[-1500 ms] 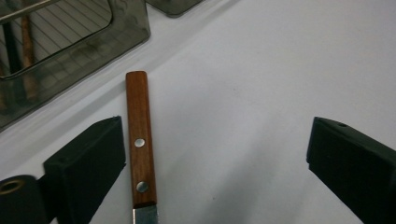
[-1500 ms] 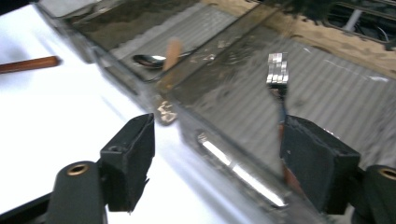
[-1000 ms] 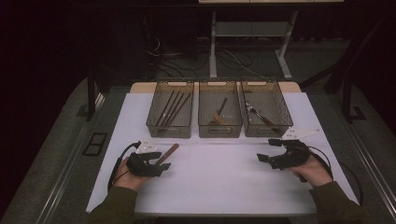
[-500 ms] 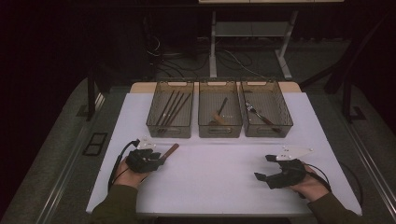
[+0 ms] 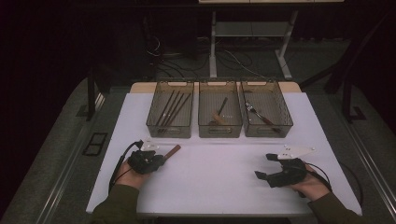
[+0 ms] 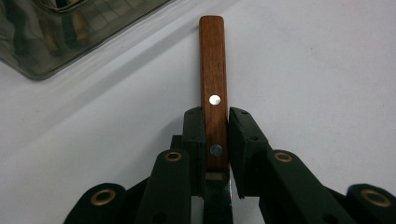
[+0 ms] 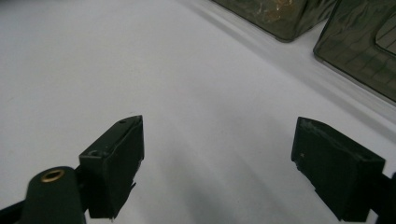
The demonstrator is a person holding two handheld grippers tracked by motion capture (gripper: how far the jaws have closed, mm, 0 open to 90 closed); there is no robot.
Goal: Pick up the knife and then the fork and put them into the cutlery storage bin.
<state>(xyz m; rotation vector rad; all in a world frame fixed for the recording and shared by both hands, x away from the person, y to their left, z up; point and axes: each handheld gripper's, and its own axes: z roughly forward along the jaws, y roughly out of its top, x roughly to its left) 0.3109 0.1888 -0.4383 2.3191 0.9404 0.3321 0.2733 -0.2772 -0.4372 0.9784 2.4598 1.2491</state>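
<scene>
Right now the left gripper (image 6: 216, 135) has just been closing, and its pads sit clamped on either side of a wooden-handled utensil (image 6: 213, 88) lying on the white table (image 5: 215, 182), just in front of the left bin (image 5: 170, 115). The right gripper (image 7: 217, 168) rests well apart on the bare table, jaws spread wide with nothing between them. To my eye the risk is the grip: it sits near one end of the handle, so the free end could droop or swivel on lifting and catch the bin's rim.
</scene>
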